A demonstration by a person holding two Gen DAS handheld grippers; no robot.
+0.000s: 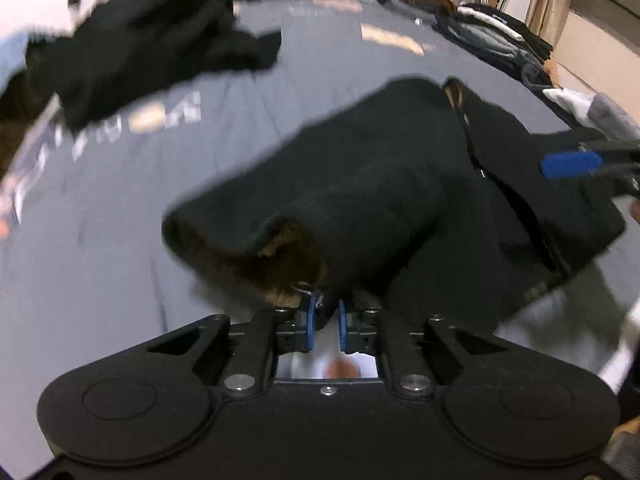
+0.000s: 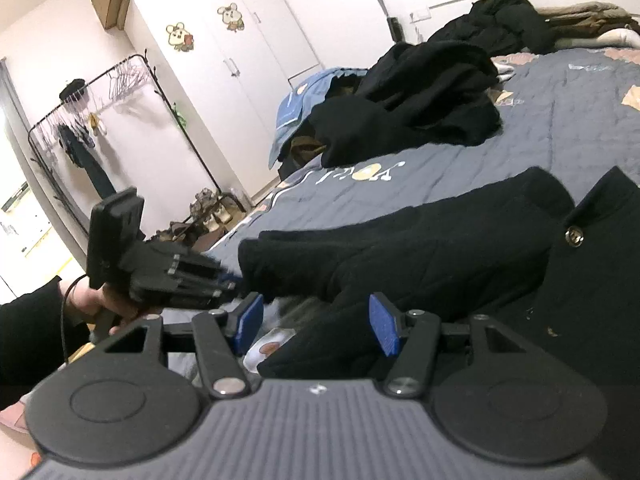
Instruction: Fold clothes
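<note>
A black jacket (image 1: 380, 184) with brown fleece lining lies on the grey-blue bed cover (image 1: 120, 200). One sleeve stretches toward the left wrist camera, and its cuff (image 1: 256, 256) shows the lining. My left gripper (image 1: 325, 320) is shut on the edge of that cuff, with black fabric pinched between the blue pads. From the right wrist view the same jacket (image 2: 440, 248) lies across the bed, with the left gripper (image 2: 228, 284) at the sleeve's end. My right gripper (image 2: 316, 320) hangs open just above the jacket's near edge, and one of its fingers (image 1: 572, 164) shows over the jacket body.
A heap of black clothes (image 2: 420, 96) and a blue garment (image 2: 300, 108) lie at the far side of the bed. Folded dark clothes (image 1: 496, 36) line the bed's other edge. A clothes rack (image 2: 100, 120) and a white wardrobe (image 2: 240, 60) stand beyond.
</note>
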